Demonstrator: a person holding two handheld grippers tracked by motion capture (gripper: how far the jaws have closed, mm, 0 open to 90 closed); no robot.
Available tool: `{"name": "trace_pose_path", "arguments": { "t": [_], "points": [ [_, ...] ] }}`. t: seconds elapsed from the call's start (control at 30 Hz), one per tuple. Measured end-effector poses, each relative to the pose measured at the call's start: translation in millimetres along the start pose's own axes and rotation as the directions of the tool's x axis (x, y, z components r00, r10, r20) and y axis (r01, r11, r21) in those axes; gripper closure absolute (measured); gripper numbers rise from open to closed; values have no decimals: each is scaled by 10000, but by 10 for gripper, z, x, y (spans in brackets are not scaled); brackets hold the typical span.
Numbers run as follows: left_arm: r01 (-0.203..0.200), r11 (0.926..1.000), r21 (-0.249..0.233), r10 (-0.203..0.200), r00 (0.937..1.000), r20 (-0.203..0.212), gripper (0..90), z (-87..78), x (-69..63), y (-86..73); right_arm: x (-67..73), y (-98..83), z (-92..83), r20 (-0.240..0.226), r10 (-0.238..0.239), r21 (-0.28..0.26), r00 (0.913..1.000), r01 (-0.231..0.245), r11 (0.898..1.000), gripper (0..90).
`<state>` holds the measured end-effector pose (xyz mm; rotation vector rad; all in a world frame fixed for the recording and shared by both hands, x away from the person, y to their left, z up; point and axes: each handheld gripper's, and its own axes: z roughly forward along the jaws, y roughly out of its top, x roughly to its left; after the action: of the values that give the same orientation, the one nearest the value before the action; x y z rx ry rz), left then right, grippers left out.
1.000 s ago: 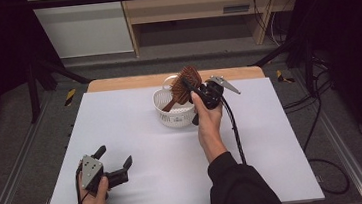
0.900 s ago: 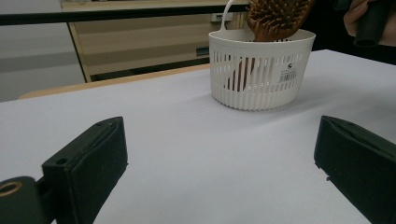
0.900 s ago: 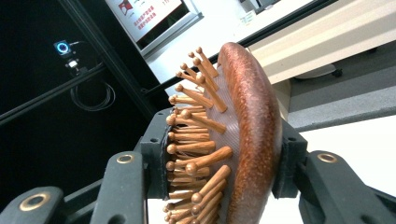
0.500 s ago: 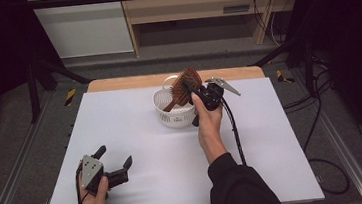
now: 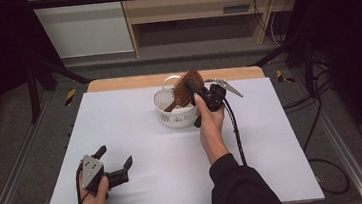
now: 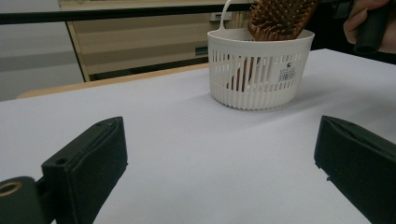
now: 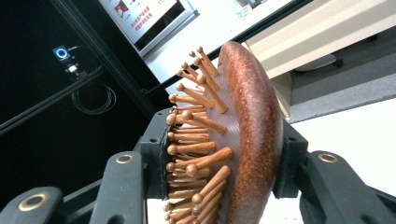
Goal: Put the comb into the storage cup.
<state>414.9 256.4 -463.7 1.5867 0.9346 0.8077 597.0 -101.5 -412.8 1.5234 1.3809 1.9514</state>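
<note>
A brown wooden hairbrush [image 5: 185, 88] stands slanted in the white slatted basket [image 5: 175, 113], handle down inside, bristled head above the rim. My right gripper [image 5: 194, 91] is shut on the brush head [image 7: 243, 130]: one pad presses the bristle side, the other the smooth back. In the left gripper view the basket [image 6: 259, 70] with the brush [image 6: 280, 18] stands ahead at the upper right. My left gripper [image 5: 114, 164] rests low at the table's front left, open, with nothing between its jaws, far from the basket.
The white table top [image 5: 137, 136] has a bare wooden strip [image 5: 117, 84] along its far edge. A cable [image 5: 234, 127] trails from the right gripper along the person's forearm. A shelf unit [image 5: 200, 9] stands behind the table.
</note>
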Motion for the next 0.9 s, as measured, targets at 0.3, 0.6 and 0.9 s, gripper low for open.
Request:
{"name": "trace_pose_path", "arguments": {
  "t": [0.3, 0.6, 0.9],
  "points": [
    [5, 10000, 21, -5, 10000, 43, 25, 4, -5, 0, -35, 18, -8, 64, -9, 207, 10000, 7, 9998, 501],
    [5, 10000, 43, -5, 10000, 52, 24, 7, -8, -2, -50, 26, -16, 8, -155, 310, 9999, 154, 9994, 495],
    [17, 10000, 43, -17, 10000, 49, 24, 6, -5, -2, -76, 31, -21, 1, -171, 381, 9999, 171, 9991, 491]
  ]
}}
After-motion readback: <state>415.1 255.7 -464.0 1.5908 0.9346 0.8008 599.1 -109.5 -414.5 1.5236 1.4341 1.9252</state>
